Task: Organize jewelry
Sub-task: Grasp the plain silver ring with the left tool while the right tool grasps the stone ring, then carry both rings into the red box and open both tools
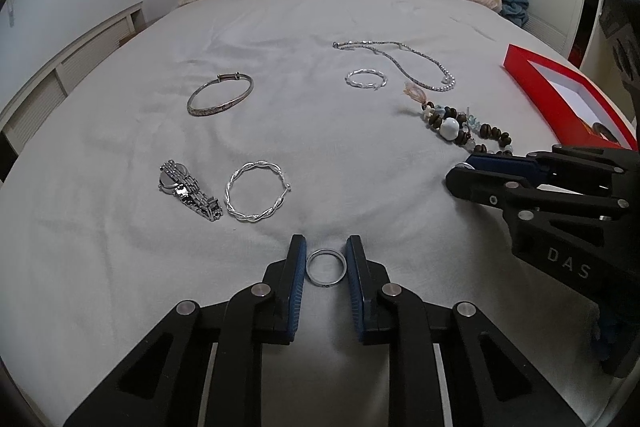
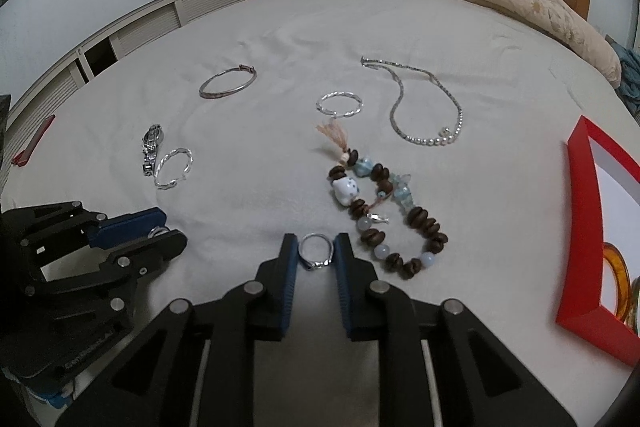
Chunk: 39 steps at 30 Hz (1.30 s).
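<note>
Left gripper [image 1: 326,259]: jaws narrow, pads against a plain silver band ring [image 1: 325,267] on the grey bedsheet [image 1: 320,155]. Right gripper [image 2: 316,253]: jaws narrow, clamped on a silver ring with setting [image 2: 316,254]. Just right: brown-and-blue beaded bracelet [image 2: 394,211]. Left, farther out: watch [image 1: 188,189] beside twisted silver bangle [image 1: 256,197]. Far: engraved bangle [image 1: 221,95], small twisted bangle [image 1: 366,79], silver chain necklace [image 1: 416,67]. Right edge: red box [image 2: 580,227].

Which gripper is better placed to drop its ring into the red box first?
Right, probably. The right gripper pinches its ring with the red box just to its right. The left gripper pinches a ring too, but the right gripper sits between it and the box.
</note>
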Available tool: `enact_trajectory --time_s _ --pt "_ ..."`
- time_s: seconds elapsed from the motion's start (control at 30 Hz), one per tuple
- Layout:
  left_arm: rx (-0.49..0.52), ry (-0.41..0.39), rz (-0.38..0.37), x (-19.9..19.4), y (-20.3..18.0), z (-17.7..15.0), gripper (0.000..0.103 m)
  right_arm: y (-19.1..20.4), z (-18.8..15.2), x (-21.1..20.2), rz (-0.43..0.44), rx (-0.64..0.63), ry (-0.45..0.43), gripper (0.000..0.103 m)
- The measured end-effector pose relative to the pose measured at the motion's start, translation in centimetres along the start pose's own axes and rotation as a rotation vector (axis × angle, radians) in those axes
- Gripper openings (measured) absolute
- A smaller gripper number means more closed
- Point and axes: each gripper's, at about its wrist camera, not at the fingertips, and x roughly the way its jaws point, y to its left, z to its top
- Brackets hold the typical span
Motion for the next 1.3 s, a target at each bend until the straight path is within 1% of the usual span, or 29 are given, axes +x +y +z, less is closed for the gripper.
enact_trajectory --time_s 0.23,0.3,0.5,0.73,0.87,1.0,1.13,1.2,1.3 --pt "-0.007 0.010 0.013 -0.6 -0.4 0.3 0.020 0.0 -0.2 -2.2 0.005 0.011 -0.013 0.017" --pt "-0.001 0.007 0.016 -1.1 -0.8 0.5 0.020 -0.2 -0.3 -3.4 0.003 0.022 -0.025 0.017" --pt "0.018 -0.013 -0.013 -3.0 -3.2 1.7 0.020 -2.1 -0.3 -7.4 -0.028 0.054 -0.064 0.017" --pt "0.060 -0.040 -0.041 -4.6 -6.8 3.5 0.020 -6.3 -0.9 -12.6 -0.096 0.101 -0.104 0.017" --pt "0.090 -0.051 -0.062 -5.3 -9.0 4.9 0.020 -8.8 -1.6 -14.7 -0.128 0.136 -0.115 0.017" --pt "0.121 -0.060 -0.101 -5.4 -11.7 7.0 0.020 -11.6 -2.1 -16.1 -0.168 0.151 -0.120 0.017" --pt "0.154 -0.063 -0.166 -4.6 -14.9 9.8 0.020 -15.9 -1.7 -17.2 -0.210 0.174 -0.127 0.017" --pt "0.176 -0.057 -0.206 -3.6 -17.1 11.6 0.020 -17.6 -1.4 -17.4 -0.220 0.179 -0.129 0.017" --pt "0.208 -0.046 -0.237 -1.8 -20.1 13.7 0.020 -20.4 -0.8 -17.1 -0.240 0.176 -0.126 0.017"
